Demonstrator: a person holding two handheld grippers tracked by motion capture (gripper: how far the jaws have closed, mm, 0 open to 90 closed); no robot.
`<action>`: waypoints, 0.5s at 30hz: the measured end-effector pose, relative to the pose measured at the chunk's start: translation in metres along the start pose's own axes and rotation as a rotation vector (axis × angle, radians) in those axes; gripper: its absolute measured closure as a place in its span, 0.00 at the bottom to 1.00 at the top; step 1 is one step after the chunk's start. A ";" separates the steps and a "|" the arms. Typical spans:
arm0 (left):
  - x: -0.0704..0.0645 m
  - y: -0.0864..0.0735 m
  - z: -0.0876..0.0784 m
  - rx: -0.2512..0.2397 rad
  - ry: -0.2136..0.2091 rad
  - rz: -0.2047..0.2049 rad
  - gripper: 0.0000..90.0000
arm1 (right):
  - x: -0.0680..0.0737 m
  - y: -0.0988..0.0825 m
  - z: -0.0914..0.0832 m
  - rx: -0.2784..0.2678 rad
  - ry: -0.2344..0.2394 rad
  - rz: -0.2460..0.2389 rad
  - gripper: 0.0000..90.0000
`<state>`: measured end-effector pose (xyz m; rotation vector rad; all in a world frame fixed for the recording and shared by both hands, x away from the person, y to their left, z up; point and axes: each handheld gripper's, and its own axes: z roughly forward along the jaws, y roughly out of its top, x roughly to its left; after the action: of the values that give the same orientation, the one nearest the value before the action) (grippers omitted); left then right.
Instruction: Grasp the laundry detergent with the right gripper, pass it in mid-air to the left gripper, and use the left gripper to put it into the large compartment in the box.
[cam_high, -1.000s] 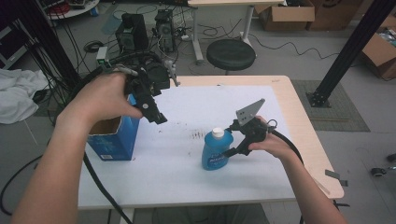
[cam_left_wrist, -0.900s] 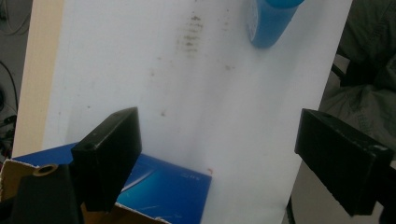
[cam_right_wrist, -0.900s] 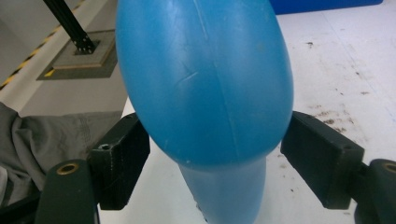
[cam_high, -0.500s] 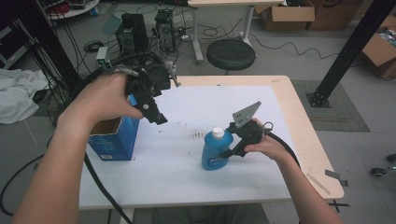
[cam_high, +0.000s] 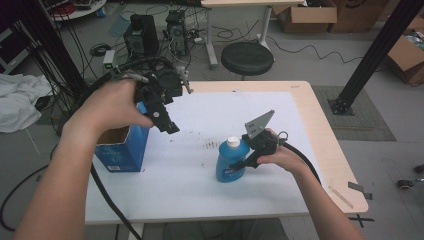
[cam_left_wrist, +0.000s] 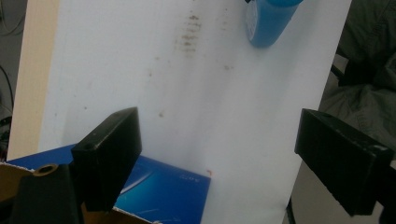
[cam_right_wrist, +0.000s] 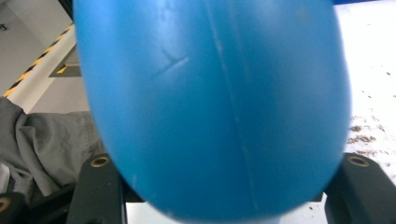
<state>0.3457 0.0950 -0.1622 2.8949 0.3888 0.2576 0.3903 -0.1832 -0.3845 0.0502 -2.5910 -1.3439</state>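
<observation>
A blue plastic bottle (cam_high: 229, 165) with a pale blue cap stands upright on the white tabletop (cam_high: 210, 112), right of centre. My right gripper (cam_high: 243, 165) comes at it from the right, and its jaws have just been closing with the bottle between them. In the right gripper view the bottle (cam_right_wrist: 210, 102) bulges between both jaws, touching each side. My left gripper (cam_high: 167, 122) hangs open in the air above an open blue cardboard box (cam_high: 122, 150). Its jaws (cam_left_wrist: 229, 163) stand wide apart with nothing between them, and beyond them are the box (cam_left_wrist: 159, 191) and the bottle (cam_left_wrist: 271, 21).
Brown stains (cam_high: 212, 145) mark the white surface just left of the bottle. The blue box stands at the table's left edge. Beyond the far edge are a black stool (cam_high: 247, 57) and electronics with cables. A black frame post (cam_high: 370, 55) rises at the right.
The right gripper's jaws have closed in on the bottle, and the hand has edged slightly toward it. The left hand and its open gripper have stayed where they were.
</observation>
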 end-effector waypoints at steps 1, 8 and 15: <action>0.000 0.000 0.000 0.000 0.000 0.000 0.17 | 0.000 0.000 0.000 0.000 0.000 0.000 0.42; -0.001 -0.001 0.001 -0.008 -0.010 0.001 0.17 | 0.000 0.002 0.000 -0.005 -0.005 -0.021 0.46; -0.002 0.002 0.000 -0.009 -0.009 0.008 0.17 | 0.002 0.008 0.001 0.013 -0.035 -0.029 0.48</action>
<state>0.3444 0.0924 -0.1618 2.8885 0.3738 0.2463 0.3890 -0.1779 -0.3783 0.0679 -2.6380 -1.3491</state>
